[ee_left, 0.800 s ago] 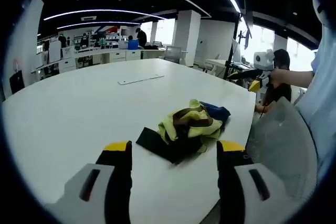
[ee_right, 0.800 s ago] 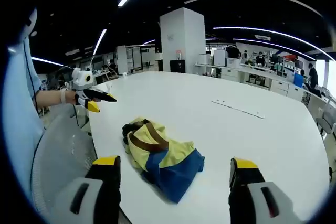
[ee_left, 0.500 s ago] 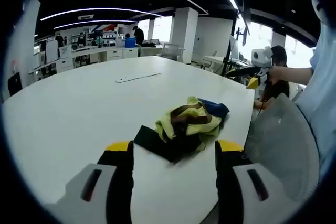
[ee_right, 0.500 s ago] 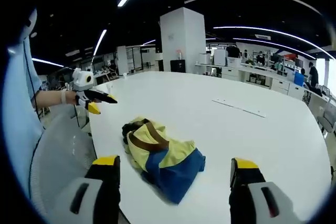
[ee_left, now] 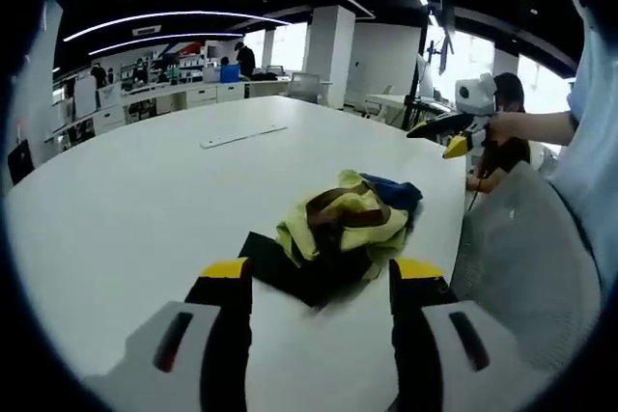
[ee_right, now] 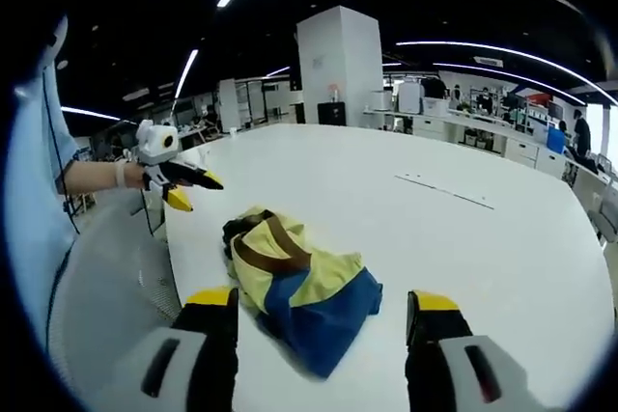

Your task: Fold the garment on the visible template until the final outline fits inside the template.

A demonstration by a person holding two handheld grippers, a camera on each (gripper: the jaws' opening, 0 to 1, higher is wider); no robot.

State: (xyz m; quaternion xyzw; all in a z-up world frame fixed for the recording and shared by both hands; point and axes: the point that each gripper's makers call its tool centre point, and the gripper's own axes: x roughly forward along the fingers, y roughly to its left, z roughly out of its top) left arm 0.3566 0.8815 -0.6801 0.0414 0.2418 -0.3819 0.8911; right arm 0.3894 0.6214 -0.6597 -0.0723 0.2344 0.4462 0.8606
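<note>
The left gripper rose from the bottom of the left gripper view with its yellow-tipped jaws set wide apart and nothing between them. Just above the jaw tips, at mid-frame, lay the garment, a crumpled heap of yellow, brown, blue and black cloth on the white table, near the table's edge at right. The right gripper showed at the upper right of that view, held in a person's hand above the table edge.

In the right gripper view, the right gripper stood at the bottom, jaws wide and holding nothing, with the garment lying bunched at centre, just above and between the tips. The left gripper appeared at the left, its jaws parted. A thin pale strip lay on the table at right, well apart from the garment.
</note>
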